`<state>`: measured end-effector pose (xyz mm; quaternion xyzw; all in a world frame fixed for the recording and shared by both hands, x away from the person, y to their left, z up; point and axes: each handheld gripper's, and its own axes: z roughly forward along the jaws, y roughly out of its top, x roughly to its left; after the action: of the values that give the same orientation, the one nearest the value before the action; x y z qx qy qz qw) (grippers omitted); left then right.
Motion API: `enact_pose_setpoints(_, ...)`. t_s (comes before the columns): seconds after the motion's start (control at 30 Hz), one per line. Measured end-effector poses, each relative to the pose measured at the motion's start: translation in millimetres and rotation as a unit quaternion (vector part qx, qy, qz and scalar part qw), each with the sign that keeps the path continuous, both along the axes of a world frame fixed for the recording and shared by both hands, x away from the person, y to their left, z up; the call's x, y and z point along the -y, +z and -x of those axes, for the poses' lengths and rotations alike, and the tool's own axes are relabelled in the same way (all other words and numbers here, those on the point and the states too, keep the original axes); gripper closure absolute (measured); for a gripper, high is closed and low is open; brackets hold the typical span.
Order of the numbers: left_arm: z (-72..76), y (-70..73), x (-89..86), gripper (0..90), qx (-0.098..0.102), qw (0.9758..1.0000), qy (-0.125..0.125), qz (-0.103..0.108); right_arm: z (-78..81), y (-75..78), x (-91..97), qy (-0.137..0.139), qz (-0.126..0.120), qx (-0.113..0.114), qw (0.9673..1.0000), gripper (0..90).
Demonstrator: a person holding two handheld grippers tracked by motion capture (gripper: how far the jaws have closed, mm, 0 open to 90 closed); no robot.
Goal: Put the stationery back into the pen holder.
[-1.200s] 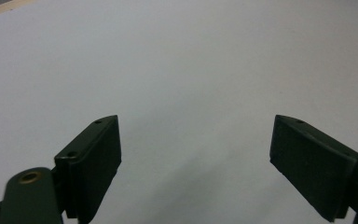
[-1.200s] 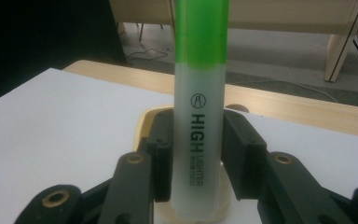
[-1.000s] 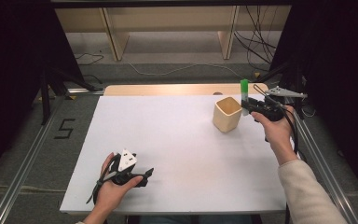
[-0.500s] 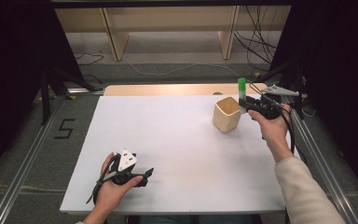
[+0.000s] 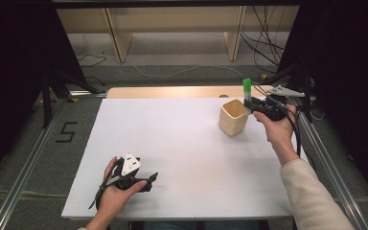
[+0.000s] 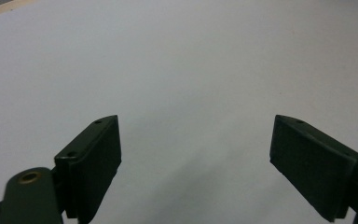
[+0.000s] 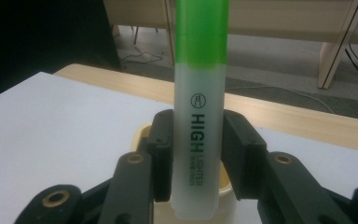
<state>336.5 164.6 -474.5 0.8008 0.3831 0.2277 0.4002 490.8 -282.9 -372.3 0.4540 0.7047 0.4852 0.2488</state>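
- Left gripper (image 5: 141,181) low over near left of table (image 5: 172,143), jaws apart, nothing between.
- Right gripper (image 7: 196,154) jaws clamped on highlighter (image 7: 199,93), long axis upright, green end up.
- Cup (image 5: 233,118) just beside and below highlighter, toward table's middle; right hand (image 5: 278,127) nearer.

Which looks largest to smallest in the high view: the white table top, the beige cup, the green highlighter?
1. White table top, by far the largest.
2. Beige cup.
3. Green highlighter, a slim upright stick clamped in the right gripper beside the cup; its lower part is hidden there.
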Motion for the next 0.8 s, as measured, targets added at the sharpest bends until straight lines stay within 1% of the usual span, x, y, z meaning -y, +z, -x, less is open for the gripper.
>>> enact_pose_setpoints(0.13, 0.1, 0.2, -0.4, 16.3, -0.001, 1.0000, -0.001, -0.001, -1.3, 1.3, -1.8, 0.000, 0.001, 0.004, 1.0000, 66.3)
enact_pose_setpoints(0.8, 0.1, 0.4, -0.4, 16.3, 0.000, 1.0000, -0.002, -0.002, -6.0, -1.4, -4.8, -0.002, 0.000, 0.005, 1.0000, 66.2)
